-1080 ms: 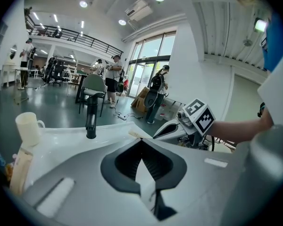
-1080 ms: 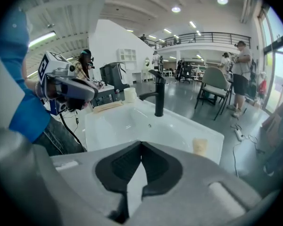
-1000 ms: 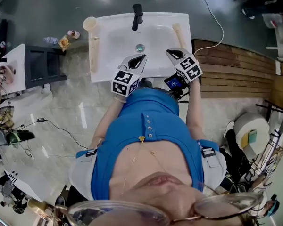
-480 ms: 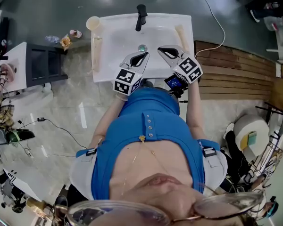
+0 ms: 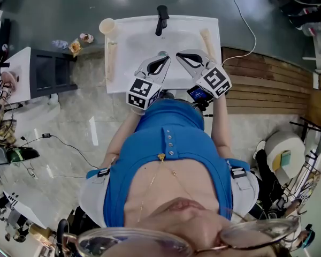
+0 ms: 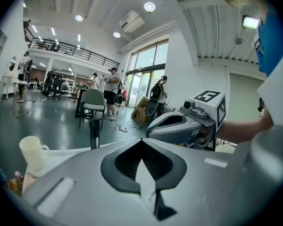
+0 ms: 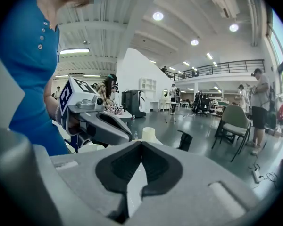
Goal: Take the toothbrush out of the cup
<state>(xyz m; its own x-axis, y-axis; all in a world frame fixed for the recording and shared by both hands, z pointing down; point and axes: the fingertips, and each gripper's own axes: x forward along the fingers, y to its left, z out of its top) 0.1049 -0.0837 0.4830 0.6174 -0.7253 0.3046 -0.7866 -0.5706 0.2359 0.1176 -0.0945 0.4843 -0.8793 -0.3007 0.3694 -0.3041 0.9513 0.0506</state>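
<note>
A cream cup stands on the back left corner of the white sink. It also shows in the left gripper view and, far off, in the right gripper view. I cannot make out a toothbrush in it. My left gripper hovers over the basin, shut and empty, its jaws meeting at the tips. Close beside it on the right, my right gripper is also shut on nothing. Each gripper sees the other: the right one, the left one.
A black faucet stands at the sink's back. Long cream strips lie on its left rim and right rim. A black stand is at the left, wooden slats at the right. Cables cross the floor.
Both grippers have risen and moved farther over the basin. The right one came up more and swung left, so its tip now sits close to the left one's.
</note>
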